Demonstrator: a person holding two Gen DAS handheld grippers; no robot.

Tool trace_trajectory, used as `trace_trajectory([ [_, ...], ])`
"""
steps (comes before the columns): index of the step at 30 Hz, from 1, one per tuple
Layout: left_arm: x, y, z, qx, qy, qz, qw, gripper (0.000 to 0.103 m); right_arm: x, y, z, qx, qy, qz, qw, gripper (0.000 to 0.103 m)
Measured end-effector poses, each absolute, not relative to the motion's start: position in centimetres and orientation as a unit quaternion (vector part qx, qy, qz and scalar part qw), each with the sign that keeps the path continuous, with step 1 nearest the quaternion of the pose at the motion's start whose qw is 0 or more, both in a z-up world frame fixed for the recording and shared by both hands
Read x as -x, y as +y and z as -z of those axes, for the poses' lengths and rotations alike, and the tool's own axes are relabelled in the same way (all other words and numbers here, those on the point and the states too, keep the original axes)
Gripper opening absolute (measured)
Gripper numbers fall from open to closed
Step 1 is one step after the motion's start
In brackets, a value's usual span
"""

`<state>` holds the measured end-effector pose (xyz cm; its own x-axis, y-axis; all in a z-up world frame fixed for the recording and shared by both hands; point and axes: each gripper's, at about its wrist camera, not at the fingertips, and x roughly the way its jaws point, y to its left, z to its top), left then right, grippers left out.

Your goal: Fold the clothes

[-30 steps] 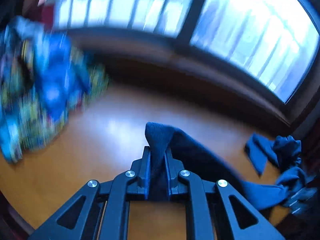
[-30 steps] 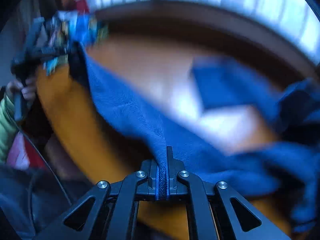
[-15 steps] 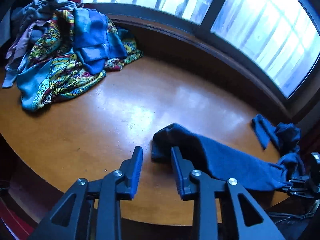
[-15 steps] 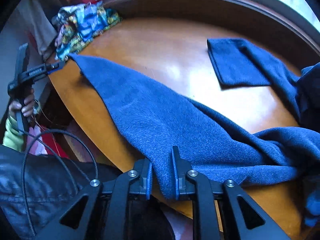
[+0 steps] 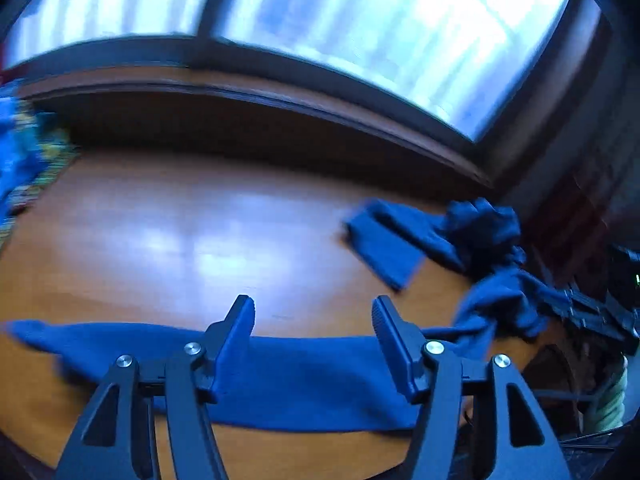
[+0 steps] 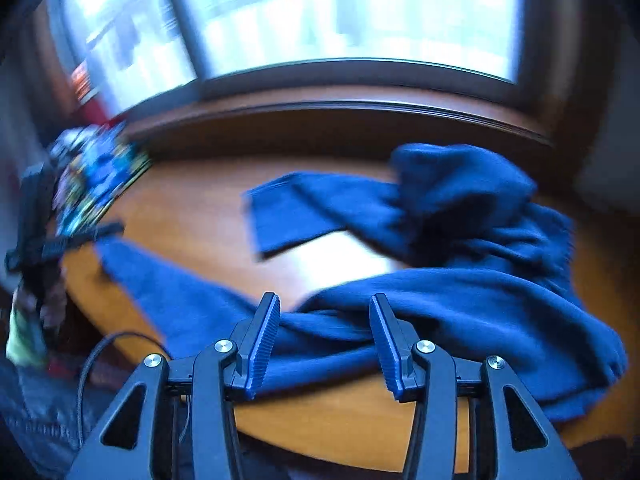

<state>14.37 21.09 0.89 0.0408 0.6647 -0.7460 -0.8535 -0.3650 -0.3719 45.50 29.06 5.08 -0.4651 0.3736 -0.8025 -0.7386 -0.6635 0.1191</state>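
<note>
Just ahead of both sets of jaws, a dark blue garment [image 5: 280, 372] lies on a round wooden desk [image 5: 180, 240] beneath a wide window [image 5: 360, 20]. The left gripper [image 5: 313, 326] has its jaws spread wide apart, holding nothing, and a flat band of the blue cloth runs straight across under them along the near edge of the desk. That band looks pulled out straight, probably to give a clean line for folding. The right gripper [image 6: 323, 320] also has its jaws apart and empty, and the cloth passes between and under them without being pinched.

Beyond and to the right of the right jaws, the rest of the garment sits bunched in a heap, with one flat piece, perhaps a sleeve, lying further ahead of them. Only this right view shows how rumpled the bulk is, so the fold seems barely begun. It also shows, far off to the left of the jaws, the other gripper held in a hand [image 6: 44, 304] and a pile of patterned clothes [image 6: 96, 176]. The left view shows only a blurred edge of that pile.
</note>
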Motion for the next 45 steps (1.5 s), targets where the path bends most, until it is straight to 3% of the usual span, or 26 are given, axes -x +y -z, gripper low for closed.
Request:
trace_trajectory([
  [8,-22.2,31.4,1.4,0.463,0.167,-0.672,0.553,0.064,-54.1,35.4,-5.0,0.351,0.259,-0.797,0.418,0.047],
  [16,-27.9,40.0,2.5,0.482,0.178,-0.641,0.570,0.064,-56.4,40.7,-4.2,0.373,0.219,-0.817,0.381,0.047],
  [20,-29.2,44.2,4.3,0.517,0.183,-0.665,0.508,0.064,-55.3,43.0,-2.7,0.396,0.203,-0.829,0.339,0.047],
  [35,-30.0,49.0,6.7,0.593,0.136,-0.667,0.431,0.062,-53.7,47.1,4.1,0.438,0.270,-0.819,0.255,0.048],
  [41,-31.6,49.7,6.8,0.566,0.179,-0.682,0.428,0.062,-52.7,45.9,4.8,0.443,0.214,-0.834,0.251,0.049],
  [45,-32.0,48.9,6.9,0.546,0.150,-0.696,0.442,0.067,-52.9,46.0,4.9,0.434,0.223,-0.838,0.242,0.051],
])
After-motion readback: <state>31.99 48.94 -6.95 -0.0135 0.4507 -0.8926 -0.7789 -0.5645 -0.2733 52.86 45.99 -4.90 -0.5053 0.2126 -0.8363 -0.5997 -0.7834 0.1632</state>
